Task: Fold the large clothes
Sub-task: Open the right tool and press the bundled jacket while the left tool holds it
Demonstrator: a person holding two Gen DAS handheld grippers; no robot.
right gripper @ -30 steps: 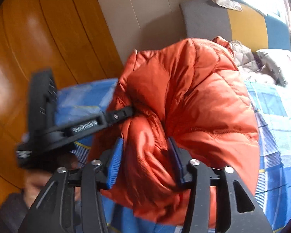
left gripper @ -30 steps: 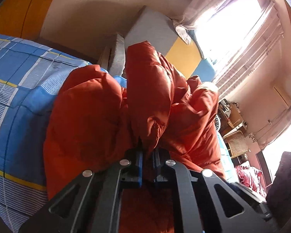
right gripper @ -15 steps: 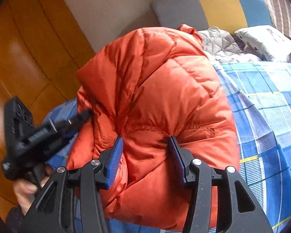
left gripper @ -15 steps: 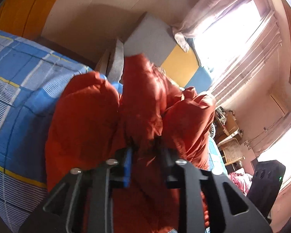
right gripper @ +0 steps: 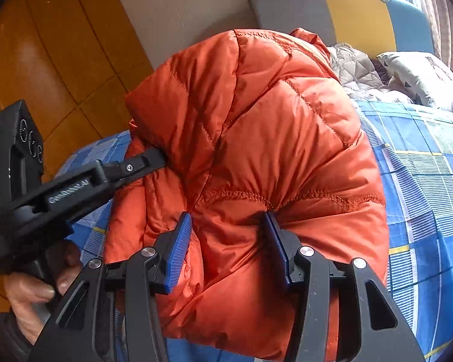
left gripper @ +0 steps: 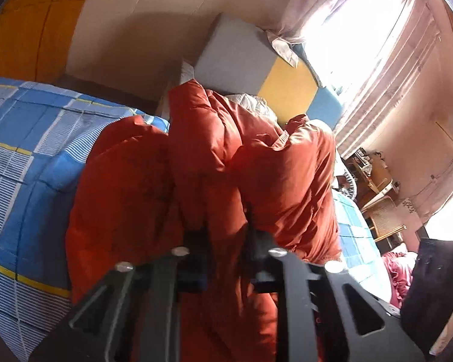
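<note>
A puffy orange down jacket [left gripper: 271, 181] lies bunched on a bed with a blue checked sheet [left gripper: 30, 150]. My left gripper [left gripper: 226, 235] has a fold of the jacket between its jaws, which are closing on it. In the right wrist view the jacket [right gripper: 271, 120] is a thick rounded bundle. My right gripper [right gripper: 228, 232] is shut on it, its blue pads [right gripper: 178, 250] pressed into the padding near a stitched seam. The left gripper [right gripper: 158, 157] comes in from the left there, tips buried in the fabric, with a hand [right gripper: 30, 295] on its grip.
The checked sheet [right gripper: 422, 181] stretches to the right. A grey, yellow and blue headboard [right gripper: 356, 18], a grey quilt [right gripper: 356, 69] and a pillow [right gripper: 422, 78] lie behind. An orange wood wall [right gripper: 45, 45] stands left. A curtained window [left gripper: 362, 30] and wicker furniture [left gripper: 383, 217] are beyond.
The left jaws parted a little on the fold, then narrowed again. The right gripper sank slightly with the bundle still held, and the jacket now sits lower over the sheet.
</note>
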